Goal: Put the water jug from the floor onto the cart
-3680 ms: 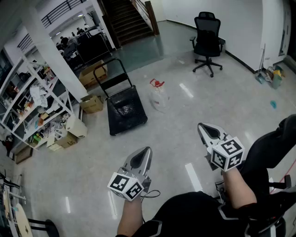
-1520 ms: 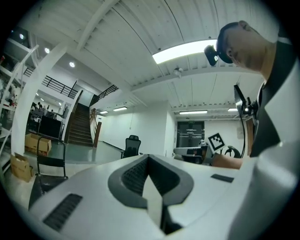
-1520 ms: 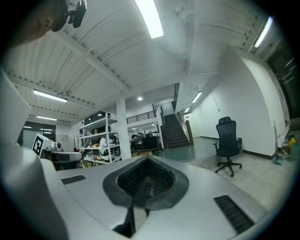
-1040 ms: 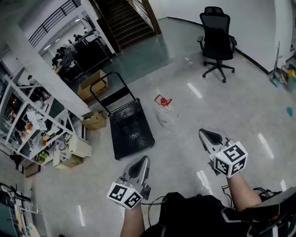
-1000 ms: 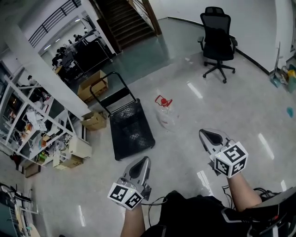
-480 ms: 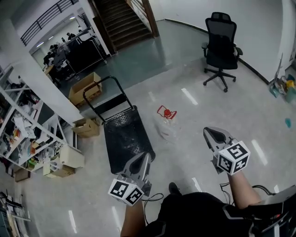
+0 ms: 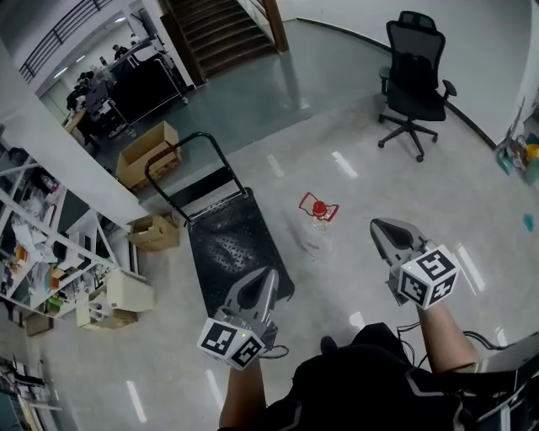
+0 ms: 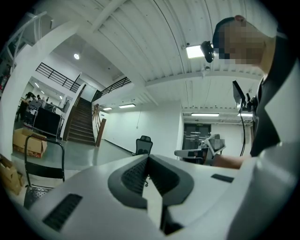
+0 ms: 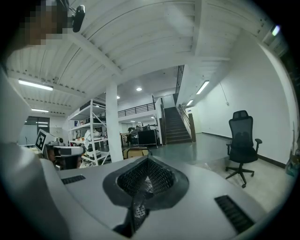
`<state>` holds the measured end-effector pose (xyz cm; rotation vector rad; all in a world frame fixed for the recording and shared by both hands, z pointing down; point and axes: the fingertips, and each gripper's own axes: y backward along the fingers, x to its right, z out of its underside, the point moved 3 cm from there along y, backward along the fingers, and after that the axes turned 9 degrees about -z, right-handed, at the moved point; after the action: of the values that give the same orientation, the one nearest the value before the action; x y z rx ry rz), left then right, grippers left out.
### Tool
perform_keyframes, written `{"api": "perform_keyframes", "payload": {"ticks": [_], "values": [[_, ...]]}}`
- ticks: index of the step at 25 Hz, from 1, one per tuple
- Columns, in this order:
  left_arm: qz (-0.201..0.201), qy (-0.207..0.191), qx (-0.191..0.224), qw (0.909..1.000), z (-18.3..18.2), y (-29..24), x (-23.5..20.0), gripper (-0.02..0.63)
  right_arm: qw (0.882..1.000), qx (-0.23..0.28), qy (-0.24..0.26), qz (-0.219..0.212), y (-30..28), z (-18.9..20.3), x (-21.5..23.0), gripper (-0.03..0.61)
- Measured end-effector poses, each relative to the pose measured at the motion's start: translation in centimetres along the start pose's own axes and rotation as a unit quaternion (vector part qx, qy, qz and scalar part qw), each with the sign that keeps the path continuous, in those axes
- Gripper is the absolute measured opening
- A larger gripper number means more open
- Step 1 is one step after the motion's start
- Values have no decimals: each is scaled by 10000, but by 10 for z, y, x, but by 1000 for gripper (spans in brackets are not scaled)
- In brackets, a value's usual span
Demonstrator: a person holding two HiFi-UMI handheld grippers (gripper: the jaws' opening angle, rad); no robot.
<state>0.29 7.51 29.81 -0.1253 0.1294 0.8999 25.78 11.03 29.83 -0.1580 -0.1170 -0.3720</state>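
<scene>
The clear water jug [image 7: 317, 222] with a red cap and handle stands on the grey floor, in the middle of the head view. The black platform cart [image 7: 233, 250] stands just left of it, its handle bar [image 7: 179, 160] at the far end. My left gripper [image 7: 269, 272] is shut and empty, hovering over the cart's near right corner. My right gripper [image 7: 376, 224] is also shut and empty, a short way right of the jug and apart from it. In both gripper views the jaws [image 8: 148, 157] [image 9: 147, 158] meet at a point and the jug is hidden.
A black office chair [image 7: 415, 80] stands at the back right. Cardboard boxes [image 7: 148, 152] and cluttered white shelves [image 7: 34, 252] line the left side. A staircase [image 7: 221, 25] rises at the back. The cart's handle [image 8: 44, 140] shows low at the left in the left gripper view.
The person has walked forward: jug and cart now lie nearer and lower in the head view. Both grippers have travelled along with the person, still shut and empty.
</scene>
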Motion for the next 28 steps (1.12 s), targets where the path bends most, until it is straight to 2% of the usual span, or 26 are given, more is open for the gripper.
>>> {"api": "perform_keyframes", "payload": {"ticks": [3, 8, 15, 21, 28], "values": [[27, 66, 11, 10000, -1, -19, -17, -8, 9999, -83, 63, -80, -29, -3, 9, -6], [-155, 124, -126, 9997, -3, -63, -55, -8, 9995, -132, 24, -278, -87, -8, 39, -6], [-616, 26, -170, 9980, -15, -151, -112, -8, 9976, -99, 28, -687, -187, -20, 114, -6], [-979, -39, -226, 9949, -33, -231, -151, -8, 9952, 28, 7, -973, -256, -50, 186, -6], [-1076, -18, -299, 9937, -40, -297, -170, -8, 9942, 19, -37, -1076, -305, -65, 244, -6]]}}
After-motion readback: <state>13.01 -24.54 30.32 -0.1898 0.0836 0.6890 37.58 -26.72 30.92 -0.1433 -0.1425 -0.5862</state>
